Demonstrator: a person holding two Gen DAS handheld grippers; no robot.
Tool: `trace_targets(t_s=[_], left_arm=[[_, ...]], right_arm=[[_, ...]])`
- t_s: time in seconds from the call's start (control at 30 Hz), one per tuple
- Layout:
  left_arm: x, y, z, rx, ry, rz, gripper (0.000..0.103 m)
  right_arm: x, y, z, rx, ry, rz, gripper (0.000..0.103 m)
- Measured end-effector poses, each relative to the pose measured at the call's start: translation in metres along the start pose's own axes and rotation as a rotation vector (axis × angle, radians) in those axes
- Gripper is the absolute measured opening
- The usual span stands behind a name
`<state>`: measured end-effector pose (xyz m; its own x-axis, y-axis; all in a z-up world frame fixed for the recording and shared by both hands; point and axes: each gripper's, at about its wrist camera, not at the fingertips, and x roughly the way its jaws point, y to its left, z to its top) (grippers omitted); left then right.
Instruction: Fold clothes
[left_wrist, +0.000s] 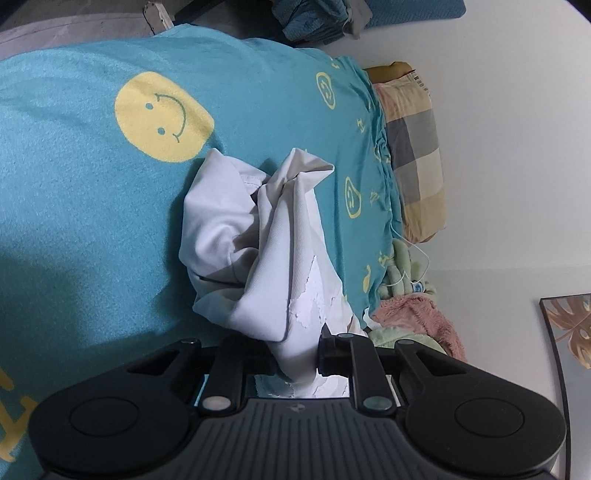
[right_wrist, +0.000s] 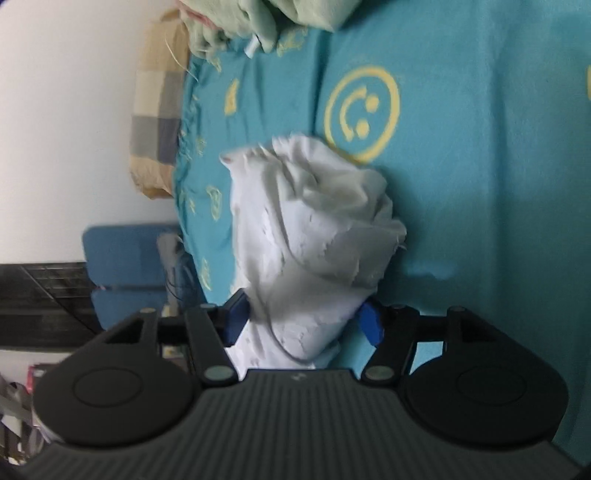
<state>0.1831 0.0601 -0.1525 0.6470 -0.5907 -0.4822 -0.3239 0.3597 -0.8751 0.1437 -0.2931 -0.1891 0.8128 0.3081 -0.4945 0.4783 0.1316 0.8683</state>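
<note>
A crumpled white garment (left_wrist: 258, 236) with a cracked white print lies bunched on a teal bed sheet (left_wrist: 81, 206) with yellow smiley faces. My left gripper (left_wrist: 295, 354) is shut on a fold of it, the cloth pinched between the black fingers. In the right wrist view the same white garment (right_wrist: 314, 229) rises in a heap from my right gripper (right_wrist: 303, 325), whose blue-padded fingers (right_wrist: 371, 325) clamp a thick bunch of the fabric. The view from the right gripper is blurred.
A checked yellow and grey pillow (left_wrist: 413, 147) lies at the bed's edge by the white wall. Green and pink fluffy cloths (left_wrist: 421, 317) are piled near the left gripper. Dark teal clothes (left_wrist: 314, 18) sit beyond the bed. A blue chair (right_wrist: 125, 273) stands beside the bed.
</note>
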Motion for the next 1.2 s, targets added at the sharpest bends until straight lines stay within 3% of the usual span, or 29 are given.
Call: trace_targets(t_s=[0.13,0.2,0.37,0.5,0.67,0.83,1.1,1.2], left_arm=[[-0.005,-0.009,0.000,0.008,0.013,-0.008,0.019],[-0.007,-0.014,-0.001,0.012,0.019,-0.012,0.019],[-0.014,-0.025,-0.001,0.021,0.035,-0.023,0.019],[-0.016,-0.068,-0.008,0.025,0.067,-0.055,0.019],[0.024,-0.172,-0.032,0.101,0.133,-0.086,0.019],[0.090,-0.291,-0.072,0.191,0.223,-0.143,0.019],[0.202,-0.469,-0.175,0.324,0.350,-0.313,0.019],[0.239,-0.511,-0.224,0.472,0.345,-0.371,0.020]], right_arm=[[0.001,0.012,-0.001,-0.079,-0.010,-0.017,0.034],[-0.001,0.017,-0.001,-0.088,-0.016,-0.016,0.030],[-0.021,0.037,0.005,-0.103,-0.022,0.014,0.027],[-0.048,0.073,0.024,-0.148,-0.049,0.068,0.027],[-0.092,0.123,0.073,-0.192,-0.128,0.135,0.027],[-0.149,0.176,0.157,-0.243,-0.244,0.178,0.027],[-0.252,0.263,0.289,-0.436,-0.482,0.202,0.027],[-0.281,0.269,0.316,-0.509,-0.575,0.176,0.027]])
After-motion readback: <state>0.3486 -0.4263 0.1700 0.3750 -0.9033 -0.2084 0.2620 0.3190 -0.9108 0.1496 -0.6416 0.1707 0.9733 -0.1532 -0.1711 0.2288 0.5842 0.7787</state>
